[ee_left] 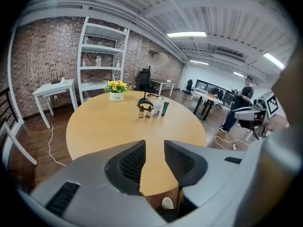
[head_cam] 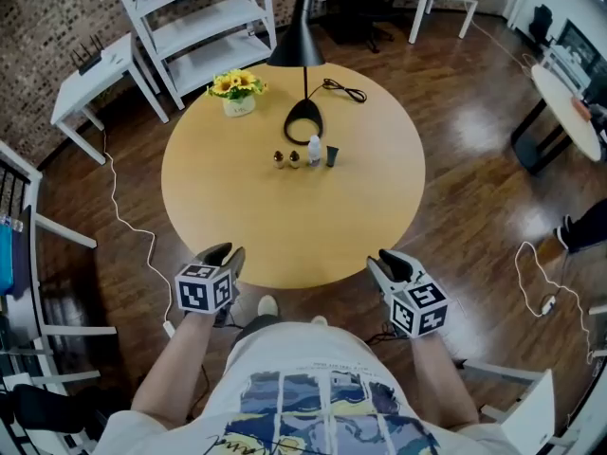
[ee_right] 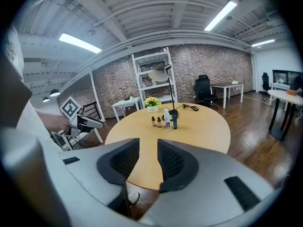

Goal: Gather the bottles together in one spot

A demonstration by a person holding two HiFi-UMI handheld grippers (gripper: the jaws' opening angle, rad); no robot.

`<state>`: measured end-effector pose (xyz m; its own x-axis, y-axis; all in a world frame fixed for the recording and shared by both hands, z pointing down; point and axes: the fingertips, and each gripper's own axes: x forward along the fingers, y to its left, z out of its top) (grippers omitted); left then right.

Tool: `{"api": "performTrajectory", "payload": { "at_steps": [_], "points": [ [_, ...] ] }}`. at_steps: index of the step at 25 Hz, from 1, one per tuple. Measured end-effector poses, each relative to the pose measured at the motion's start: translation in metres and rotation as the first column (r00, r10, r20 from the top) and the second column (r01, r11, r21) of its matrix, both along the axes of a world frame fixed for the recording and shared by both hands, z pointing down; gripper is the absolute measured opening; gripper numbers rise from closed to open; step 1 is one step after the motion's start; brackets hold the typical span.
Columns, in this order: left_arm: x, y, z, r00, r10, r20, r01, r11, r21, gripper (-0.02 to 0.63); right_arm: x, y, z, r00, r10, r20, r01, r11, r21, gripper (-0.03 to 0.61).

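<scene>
Four bottles stand in a tight row near the middle of the round wooden table (head_cam: 247,226): two small amber bottles (head_cam: 279,159) (head_cam: 294,159), a white bottle (head_cam: 314,150) and a dark tube bottle (head_cam: 332,155). The left gripper view shows the same row, the white bottle (ee_left: 157,107) tallest, far ahead of the jaws. My left gripper (head_cam: 228,254) hovers at the table's near edge, jaws drawn together to a narrow slit with nothing in it. At the near right edge my right gripper (head_cam: 387,262) is likewise shut and empty. Both are well short of the bottles.
A black lamp (head_cam: 302,64) stands just behind the bottles, its cord (head_cam: 343,91) trailing right. A pot of yellow flowers (head_cam: 237,91) sits at the table's far left. White shelves (head_cam: 204,22) and a small white table (head_cam: 95,74) stand beyond.
</scene>
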<state>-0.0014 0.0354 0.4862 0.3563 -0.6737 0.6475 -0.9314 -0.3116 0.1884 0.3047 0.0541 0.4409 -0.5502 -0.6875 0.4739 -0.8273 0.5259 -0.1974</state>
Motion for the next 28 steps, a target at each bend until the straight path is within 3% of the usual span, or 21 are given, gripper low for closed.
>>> {"api": "performTrajectory", "payload": {
  "at_steps": [7, 14, 21, 28],
  "points": [
    [0.003, 0.031, -0.006, 1.0, 0.018, 0.009, -0.019, 1.0, 0.01, 0.127, 0.006, 0.016, 0.001, 0.994, 0.064, 0.089, -0.066, 0.998, 0.024, 0.149],
    [-0.004, 0.037, -0.002, 0.996, 0.084, 0.037, -0.085, 0.996, 0.012, 0.127, 0.005, 0.034, 0.015, 0.985, 0.162, 0.06, -0.162, 0.987, 0.005, 0.149],
    [-0.028, 0.041, -0.015, 0.988, 0.151, 0.02, -0.151, 0.988, 0.035, 0.127, -0.035, 0.058, 0.009, 0.984, 0.178, 0.008, -0.178, 0.984, -0.016, 0.149],
    [-0.077, 0.058, -0.015, 0.988, 0.154, -0.003, -0.154, 0.987, 0.044, 0.127, -0.09, 0.069, 0.005, 0.987, 0.158, -0.042, -0.158, 0.987, -0.007, 0.149]
  ]
}}
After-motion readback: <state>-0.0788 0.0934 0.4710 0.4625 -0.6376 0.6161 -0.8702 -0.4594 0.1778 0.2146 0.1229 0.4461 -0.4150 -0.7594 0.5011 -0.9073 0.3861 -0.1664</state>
